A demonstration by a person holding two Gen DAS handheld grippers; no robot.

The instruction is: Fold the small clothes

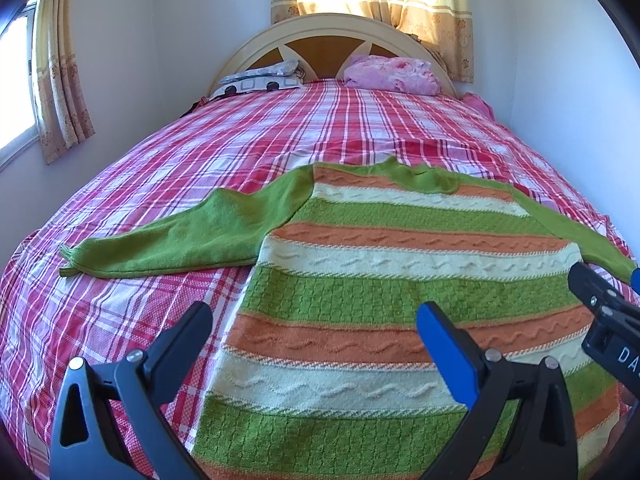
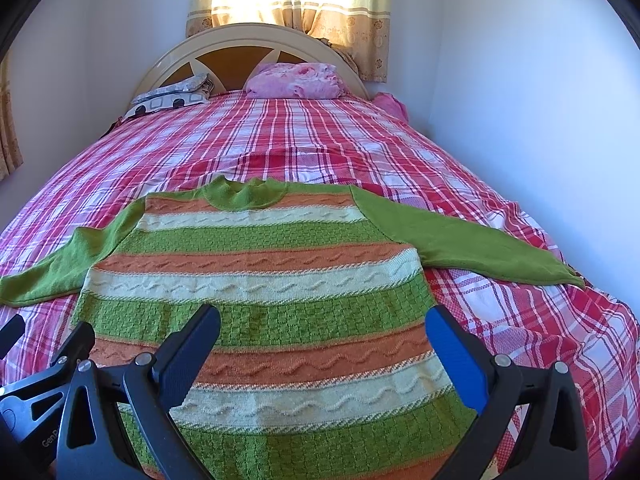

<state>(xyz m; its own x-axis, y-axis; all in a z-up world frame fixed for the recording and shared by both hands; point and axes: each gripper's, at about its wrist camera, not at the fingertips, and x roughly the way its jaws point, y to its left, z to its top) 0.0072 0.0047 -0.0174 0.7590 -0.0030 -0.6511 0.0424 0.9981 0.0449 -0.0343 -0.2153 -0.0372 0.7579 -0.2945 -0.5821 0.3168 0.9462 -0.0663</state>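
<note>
Bed (image 1: pixel 280 128): it fills both views and wears a red, pink and white plaid cover; its near edge is cut off by the lower frame.
Sweater (image 1: pixel 380 288): a knitted sweater with green, orange and cream stripes lies flat on the near half of the bed, collar (image 1: pixel 416 176) toward the headboard. The bottom hem is hidden under the claws and goes out of the frame.
Left sleeve of sweater (image 1: pixel 168 244): plain green, stretched out flat to the left on the cover; the cuff is a little twisted.
Right sleeve of sweater (image 2: pixel 480 244): plain green, stretched to the right. In the left wrist view its end is cut off behind the other claw.
Headboard (image 2: pixel 240 48): rounded, cream with brown panels, at the far end under the curtain (image 2: pixel 296 0).
Pillows: a pink one (image 2: pixel 296 80) and a white one with dark spots (image 2: pixel 172 96) lie against the headboard; the print is too small to read.
Left claw (image 1: pixel 316 320): it hovers above the lower left part of the sweater, pointing toward the headboard. Its two fingers are spread wide and pinch nothing; whether they touch the knit I cannot tell.
Right claw (image 2: pixel 324 324): it hovers above the lower right part of the sweater, also pointing forward, fingers spread wide with nothing between them.
Neighbouring claw: each view shows only a dark piece of the other claw at its edge.
</note>
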